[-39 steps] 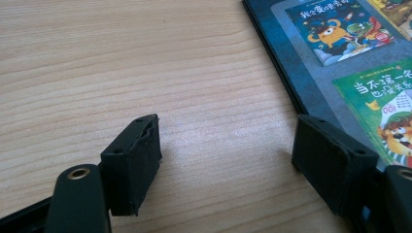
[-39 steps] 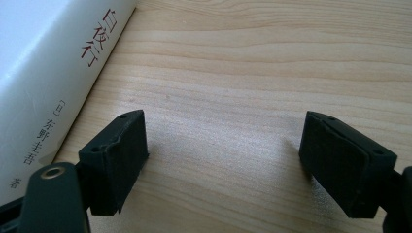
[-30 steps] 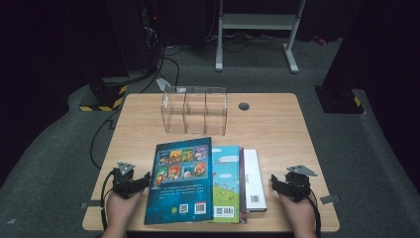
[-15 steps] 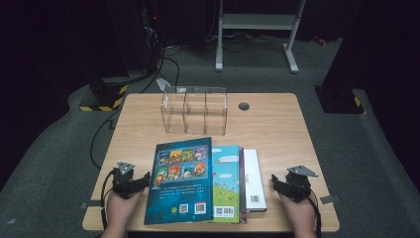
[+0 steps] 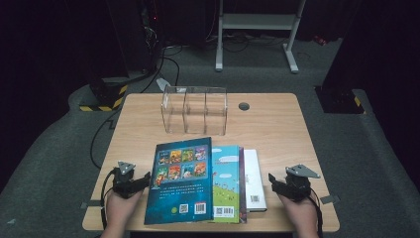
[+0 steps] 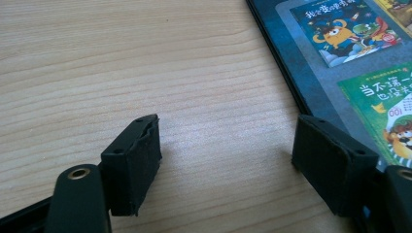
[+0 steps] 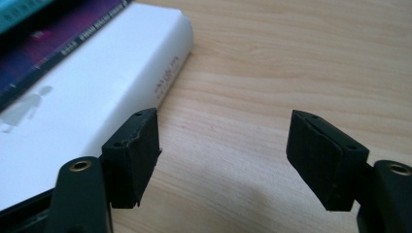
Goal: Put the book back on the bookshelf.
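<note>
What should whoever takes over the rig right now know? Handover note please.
Left gripper: open, empty, on the table beside the dark blue picture book.
Right gripper: open, empty, beside the white book.
Three overlapping books lie flat at the near edge: blue on top, teal-covered book in the middle, white lowest.
Clear acrylic three-slot holder stands behind, empty.
Done: nothing gripped yet.
Left: probably moving the books into the holder.

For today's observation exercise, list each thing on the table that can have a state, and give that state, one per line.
Left gripper: open, fingers empty, beside the dark blue book.
Right gripper: open, empty, beside the white book.
Dark blue book: closed, flat, topmost.
Turquoise book: closed, flat, partly covered.
White book: closed, flat, at the bottom.
Clear organiser: upright, compartments empty.
</note>
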Motion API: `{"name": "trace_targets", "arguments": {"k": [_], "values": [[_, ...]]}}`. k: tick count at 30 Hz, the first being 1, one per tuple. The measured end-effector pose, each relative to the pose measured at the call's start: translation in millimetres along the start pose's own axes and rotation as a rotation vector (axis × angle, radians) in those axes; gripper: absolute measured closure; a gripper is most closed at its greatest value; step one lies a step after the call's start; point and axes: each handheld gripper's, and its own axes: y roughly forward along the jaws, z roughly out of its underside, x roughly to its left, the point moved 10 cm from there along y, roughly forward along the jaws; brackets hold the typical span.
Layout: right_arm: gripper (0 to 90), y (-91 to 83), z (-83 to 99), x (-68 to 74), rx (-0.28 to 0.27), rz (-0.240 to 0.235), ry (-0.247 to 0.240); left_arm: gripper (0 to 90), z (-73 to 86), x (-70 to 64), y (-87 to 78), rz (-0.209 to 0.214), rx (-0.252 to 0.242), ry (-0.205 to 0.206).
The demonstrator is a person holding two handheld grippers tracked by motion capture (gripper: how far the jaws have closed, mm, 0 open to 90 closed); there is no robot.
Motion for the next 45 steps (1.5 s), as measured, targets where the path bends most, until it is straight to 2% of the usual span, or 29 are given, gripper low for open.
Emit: {"name": "trace_targets", "arguments": {"k": [4, 6, 9, 13, 16, 20, 22, 26, 28, 33, 36, 39, 45], "values": [[25.3, -2.9, -4.6, 9.3, -0.020, -0.010, -0.035, 25.4, 0.8, -0.4, -1.1, -0.010, -0.001, 0.002], [25.3, -5.0, -6.3, 14.1, -0.022, -0.019, -0.029, 25.2, 0.1, -0.7, -0.1, -0.010, 0.003, -0.014], [26.0, -7.7, -10.3, 18.9, -0.039, -0.024, -0.046, 29.1, -0.1, -2.4, -1.1, -0.007, 0.007, -0.005], [26.5, -8.9, -13.3, 24.3, -0.055, -0.042, -0.040, 29.8, 1.8, -3.1, -3.5, -0.003, 0.013, -0.005], [26.5, -9.8, -14.7, 32.4, -0.060, -0.057, -0.064, 30.3, 2.1, -5.3, -4.6, 0.027, 0.028, 0.019], [27.2, -11.9, -18.1, 41.4, -0.069, -0.068, -0.085, 31.8, 2.8, -6.8, -5.7, 0.042, 0.032, 0.033], [27.2, -12.4, -18.9, 43.8, -0.071, -0.072, -0.082, 32.0, 3.5, -7.3, -6.4, 0.041, 0.026, 0.029], [27.3, -11.4, -22.1, 54.1, -0.072, -0.090, -0.109, 31.6, 4.7, -6.1, -8.2, 0.038, 0.047, 0.026], [28.0, -11.2, -23.4, 58.0, -0.075, -0.098, -0.122, 28.4, 5.7, -7.2, -9.6, 0.056, 0.078, 0.023], [28.2, -10.8, -26.9, 66.0, -0.082, -0.108, -0.117, 24.0, 7.0, -6.2, -11.9, 0.080, 0.088, -0.006], [28.2, -11.1, -28.7, 69.5, -0.088, -0.108, -0.130, 23.2, 6.0, -4.6, -12.2, 0.097, 0.087, -0.025], [26.9, -13.3, -33.1, 76.7, -0.101, -0.120, -0.140, 25.9, 3.5, -2.5, -14.6, 0.131, 0.058, -0.057], [27.6, -9.5, -35.0, 87.0, -0.087, -0.140, -0.157, 27.2, -0.7, -4.3, -20.5, 0.170, 0.011, -0.068]]}}
